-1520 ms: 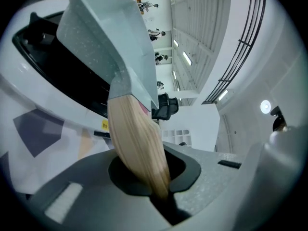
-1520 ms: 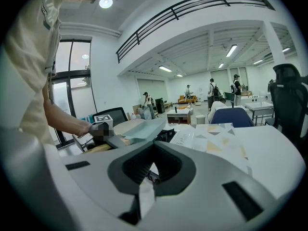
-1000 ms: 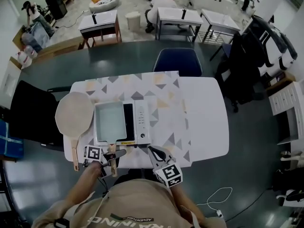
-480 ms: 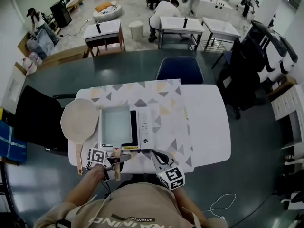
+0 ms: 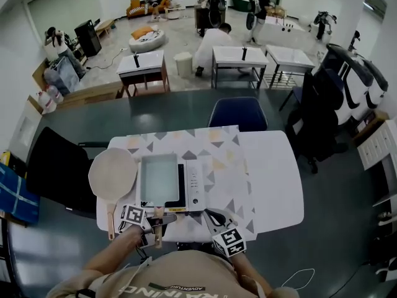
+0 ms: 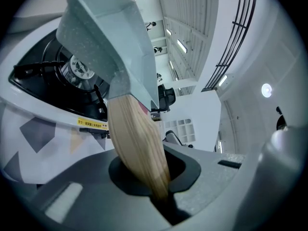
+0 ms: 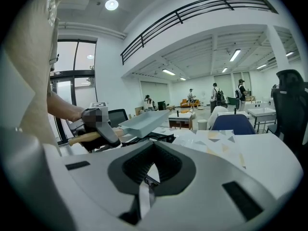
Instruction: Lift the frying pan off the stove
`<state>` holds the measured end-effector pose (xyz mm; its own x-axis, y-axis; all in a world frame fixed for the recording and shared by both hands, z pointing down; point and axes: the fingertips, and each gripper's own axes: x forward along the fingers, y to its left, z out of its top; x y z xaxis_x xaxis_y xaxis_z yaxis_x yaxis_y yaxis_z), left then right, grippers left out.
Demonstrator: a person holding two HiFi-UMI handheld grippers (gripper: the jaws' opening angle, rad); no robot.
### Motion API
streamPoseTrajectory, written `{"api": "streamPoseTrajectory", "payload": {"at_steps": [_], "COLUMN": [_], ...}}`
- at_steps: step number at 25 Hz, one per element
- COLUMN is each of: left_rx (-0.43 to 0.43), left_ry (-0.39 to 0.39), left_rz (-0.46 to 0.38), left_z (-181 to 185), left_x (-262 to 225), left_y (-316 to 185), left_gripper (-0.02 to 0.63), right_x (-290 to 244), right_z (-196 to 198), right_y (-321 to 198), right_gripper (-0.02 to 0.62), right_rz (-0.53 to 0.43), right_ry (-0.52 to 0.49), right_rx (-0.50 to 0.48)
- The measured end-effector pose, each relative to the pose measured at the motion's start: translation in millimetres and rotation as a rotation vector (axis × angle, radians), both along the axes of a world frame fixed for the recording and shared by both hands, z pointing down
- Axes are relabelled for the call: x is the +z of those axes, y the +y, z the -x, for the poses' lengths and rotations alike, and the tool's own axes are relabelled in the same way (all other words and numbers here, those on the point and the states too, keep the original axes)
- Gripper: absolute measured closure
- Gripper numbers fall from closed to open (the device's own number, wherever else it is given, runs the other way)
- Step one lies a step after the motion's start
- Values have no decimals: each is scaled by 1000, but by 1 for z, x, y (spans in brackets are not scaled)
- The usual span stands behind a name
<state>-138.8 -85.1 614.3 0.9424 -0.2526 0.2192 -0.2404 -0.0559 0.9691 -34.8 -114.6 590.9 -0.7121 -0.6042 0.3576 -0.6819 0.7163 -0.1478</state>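
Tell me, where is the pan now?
In the head view the pan is at the table's left side, held just above the stove, right of the round paddle; the left tool grips its wooden handle.

Rectangular pale-teal frying pan, wooden handle, raised clear above white stove.

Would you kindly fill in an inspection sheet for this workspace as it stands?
Surface: white table, patterned cloth under the stove.
Job's things: frying pan raised off the stove, tilted.
Clutter: round wooden paddle beside the stove.
Grippers: left gripper shut on the pan's wooden handle; right gripper shut, empty.
Cables: white cable on the floor.
Surroundings: blue chair opposite, black chair left, people behind.
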Motion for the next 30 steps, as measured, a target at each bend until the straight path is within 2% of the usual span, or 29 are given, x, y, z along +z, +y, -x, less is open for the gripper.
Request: {"api": "streamPoseTrajectory", "payload": {"at_steps": [7,12,15,20,30], "left_rx": [20,-12,-17,-30,-49], "left_ry": [-37,-21,-7,-2,8], "left_rz": [-36,-20,-31,5,-27], "left_z": [5,4,7,7,9], "left_x": [-9,-20,-24,-36,-59], "left_y": [-4,-9,-16,-17,-32], "left_gripper": [589,588,589,588,588], "right_x": [-11,-13,-15,-19,-43], "right_z": [4,13,21,29,33], "right_y": [-7,-7,-3,1,-9], "right_gripper": [598,598,598,598,598], "right_rz": [-21,-45,-18,-19,-84], "right_ry": [4,11,-12,-20,-29], "right_rx": [-25,-55,-67,-81,-98]}}
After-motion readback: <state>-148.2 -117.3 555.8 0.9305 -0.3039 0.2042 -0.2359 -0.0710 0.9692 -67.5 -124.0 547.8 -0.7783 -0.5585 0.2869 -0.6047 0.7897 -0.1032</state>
